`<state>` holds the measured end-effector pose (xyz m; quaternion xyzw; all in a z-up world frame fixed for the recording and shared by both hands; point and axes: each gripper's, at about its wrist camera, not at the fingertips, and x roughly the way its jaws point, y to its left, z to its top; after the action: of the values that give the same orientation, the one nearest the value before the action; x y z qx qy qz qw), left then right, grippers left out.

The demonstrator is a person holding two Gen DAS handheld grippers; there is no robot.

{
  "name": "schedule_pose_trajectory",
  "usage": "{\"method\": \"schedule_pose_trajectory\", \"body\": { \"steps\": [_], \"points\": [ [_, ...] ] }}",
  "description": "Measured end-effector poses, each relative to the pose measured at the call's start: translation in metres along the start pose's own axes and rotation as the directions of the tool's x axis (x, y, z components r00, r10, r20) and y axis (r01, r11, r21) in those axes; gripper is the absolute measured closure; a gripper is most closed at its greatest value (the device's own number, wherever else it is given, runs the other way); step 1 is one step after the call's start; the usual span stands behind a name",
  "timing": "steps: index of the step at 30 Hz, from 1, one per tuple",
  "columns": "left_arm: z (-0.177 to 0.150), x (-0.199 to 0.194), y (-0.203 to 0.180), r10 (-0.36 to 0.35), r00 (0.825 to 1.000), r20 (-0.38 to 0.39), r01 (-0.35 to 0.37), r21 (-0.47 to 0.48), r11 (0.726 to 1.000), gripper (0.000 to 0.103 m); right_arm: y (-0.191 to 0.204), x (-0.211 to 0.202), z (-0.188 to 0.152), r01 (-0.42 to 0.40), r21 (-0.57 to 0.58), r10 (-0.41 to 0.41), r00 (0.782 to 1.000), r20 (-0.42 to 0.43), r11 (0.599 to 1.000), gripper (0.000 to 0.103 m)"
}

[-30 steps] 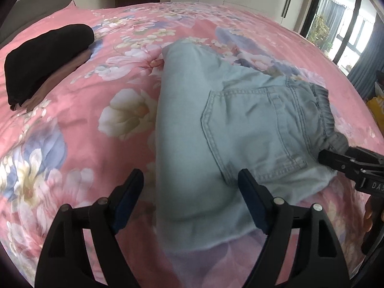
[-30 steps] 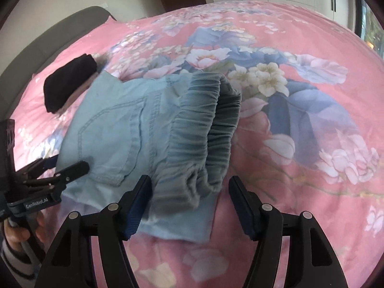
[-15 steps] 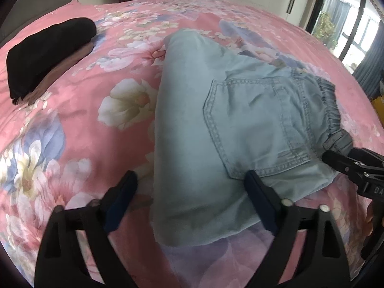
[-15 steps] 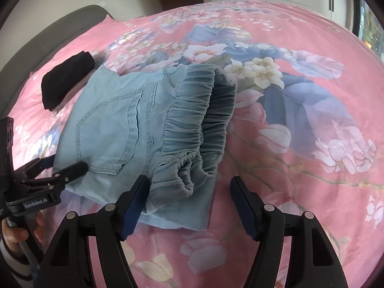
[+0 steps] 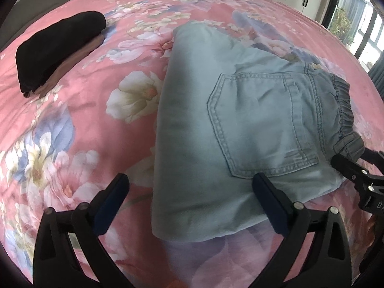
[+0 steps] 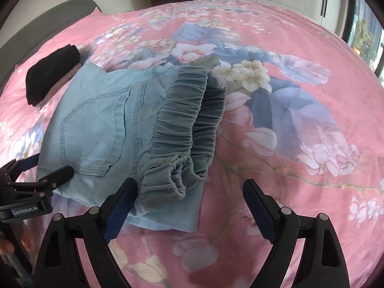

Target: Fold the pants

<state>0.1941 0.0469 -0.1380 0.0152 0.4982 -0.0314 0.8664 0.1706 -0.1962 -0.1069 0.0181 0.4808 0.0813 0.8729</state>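
Light blue denim pants [image 5: 216, 124] lie folded on the pink floral bed, back pocket up, elastic waistband [image 6: 189, 124] at the right end. My left gripper [image 5: 189, 196] is open, just above the pants' near edge, holding nothing. My right gripper [image 6: 189, 199] is open at the waistband corner, its left finger over the fabric, holding nothing. Each gripper shows at the edge of the other's view, the right one [image 5: 355, 175] and the left one [image 6: 36, 187].
A folded black garment on a brown one [image 5: 60, 48] lies at the far left of the bed [image 5: 72, 120], also in the right wrist view [image 6: 50, 72]. Wardrobe doors stand behind the bed; a window is at the right.
Both grippers have drawn slightly closer to the pants and stayed open. The pants have not visibly moved.
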Motion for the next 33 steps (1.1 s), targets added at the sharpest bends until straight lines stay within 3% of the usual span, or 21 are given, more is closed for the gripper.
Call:
{"method": "schedule_pose_trajectory", "body": {
  "steps": [9,12,24,27,33],
  "points": [
    [-0.005,-0.035,-0.004,0.028,0.998,0.051,-0.028,0.006,1.000,0.000,-0.003,-0.031,-0.006,-0.040,0.028,0.038,0.998,0.054,0.999,0.013],
    [-0.007,-0.055,-0.001,0.006,0.997,0.079,-0.005,-0.013,1.000,0.000,0.004,-0.049,-0.009,-0.050,0.005,0.049,0.995,0.084,0.999,0.013],
    [-0.019,-0.127,-0.001,0.044,0.980,0.193,-0.041,-0.016,0.999,0.000,0.022,-0.113,-0.017,-0.096,-0.046,0.103,0.979,0.177,0.994,0.013],
    [-0.026,-0.141,0.000,0.027,0.979,0.200,-0.024,-0.017,1.000,0.000,0.025,-0.126,-0.019,-0.109,-0.050,0.116,0.976,0.183,0.993,0.013],
    [-0.038,-0.165,-0.003,0.068,0.974,0.215,-0.069,-0.003,0.998,0.000,0.032,-0.149,-0.028,-0.116,-0.074,0.129,0.972,0.194,0.990,0.013]
  ]
}}
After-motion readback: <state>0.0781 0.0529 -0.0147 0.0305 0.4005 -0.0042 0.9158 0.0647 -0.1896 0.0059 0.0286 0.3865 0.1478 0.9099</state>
